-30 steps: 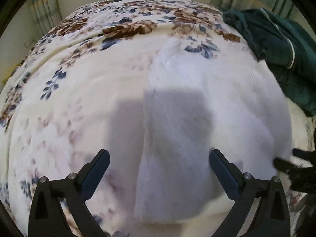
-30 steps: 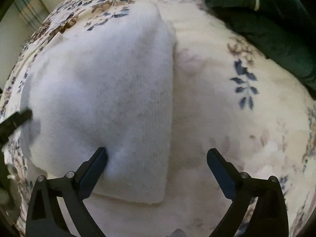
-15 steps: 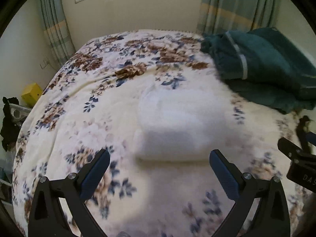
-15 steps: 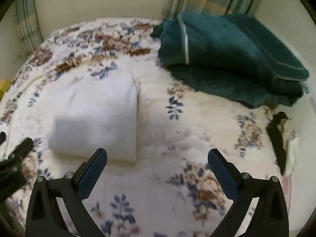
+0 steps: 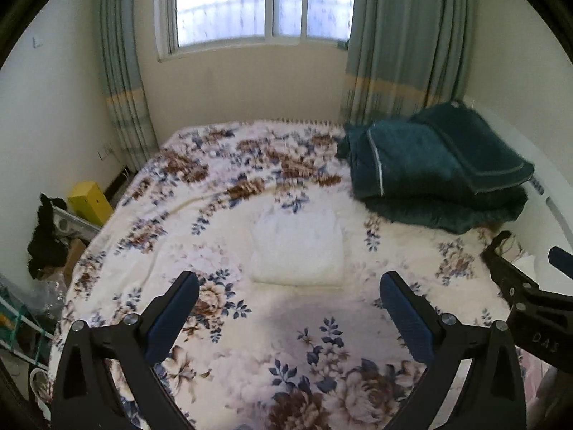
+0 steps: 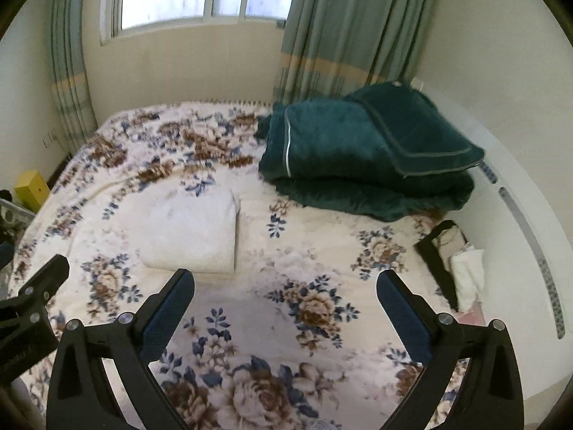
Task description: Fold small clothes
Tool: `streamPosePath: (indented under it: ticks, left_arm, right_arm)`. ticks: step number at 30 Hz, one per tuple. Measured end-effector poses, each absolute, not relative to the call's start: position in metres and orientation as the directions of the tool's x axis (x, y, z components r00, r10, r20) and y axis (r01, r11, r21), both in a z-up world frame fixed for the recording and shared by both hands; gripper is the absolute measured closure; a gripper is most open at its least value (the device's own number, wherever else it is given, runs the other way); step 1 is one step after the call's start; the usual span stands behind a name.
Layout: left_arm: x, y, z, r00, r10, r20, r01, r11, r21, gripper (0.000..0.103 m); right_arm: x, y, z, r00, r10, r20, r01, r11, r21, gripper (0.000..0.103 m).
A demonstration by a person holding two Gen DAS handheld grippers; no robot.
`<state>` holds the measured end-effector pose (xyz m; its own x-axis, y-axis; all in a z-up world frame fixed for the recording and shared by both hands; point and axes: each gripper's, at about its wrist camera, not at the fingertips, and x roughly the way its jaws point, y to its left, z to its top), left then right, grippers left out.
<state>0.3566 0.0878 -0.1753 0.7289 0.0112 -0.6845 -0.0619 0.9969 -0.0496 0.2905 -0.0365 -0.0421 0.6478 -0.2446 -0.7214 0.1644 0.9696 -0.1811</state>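
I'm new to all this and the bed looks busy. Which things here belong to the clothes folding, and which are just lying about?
Part of the job:
- folded white fluffy garment
- left hand-held gripper, open
- right hand-held gripper, open

Just lying about:
- dark green folded blanket
- floral bedspread
- yellow box
- black and white items at the bed's right edge

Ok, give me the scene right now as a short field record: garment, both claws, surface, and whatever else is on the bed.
garment: white folded garment, lying flat, nothing touching it
left claw: left claw, open, empty, held short of the garment
right claw: right claw, open, empty, garment ahead on its left
surface: floral bedspread
other on bed: folded dark green blanket, beyond the garment on the right, apart from it
fold state: looks like a compact rectangle
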Motion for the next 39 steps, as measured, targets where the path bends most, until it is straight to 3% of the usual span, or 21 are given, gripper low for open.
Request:
streamPosePath:
  ticks: [6, 14, 24, 39]
  left_arm:
    - [0.301, 0.079, -0.115, 0.767, 0.033, -0.641, -0.07, 0.997, -0.033, 0.0]
    - [0.254, 0.074, -0.073, 0.797, 0.04, -0.603, -0.074, 0.997, -0.033, 0.0]
    - [0.234, 0.068, -0.051, 0.778, 0.122, -0.616, -0.151, 0.989, 0.006, 0.0]
    - [0.219, 0.073, -0.04, 0.77, 0.136, -0.624, -0.177, 0.984, -0.004, 0.0]
  right_arm:
    - [0.214, -0.04, 0.041, 0.709, -0.215, -0.671, 0.148, 0.977, -0.156, 0.0]
    - [0.148, -0.044, 0.102, 0.758, -0.166, -0.631, 0.114, 0.986, -0.122, 0.0]
    - [0.125, -0.051, 0.131, 0.773, -0.125, -0.622, 0.075, 0.992, -0.106, 0.0]
    - [0.12, -0.051, 0.147, 0.781, -0.081, -0.619, 0.031, 0.995, -0.092, 0.0]
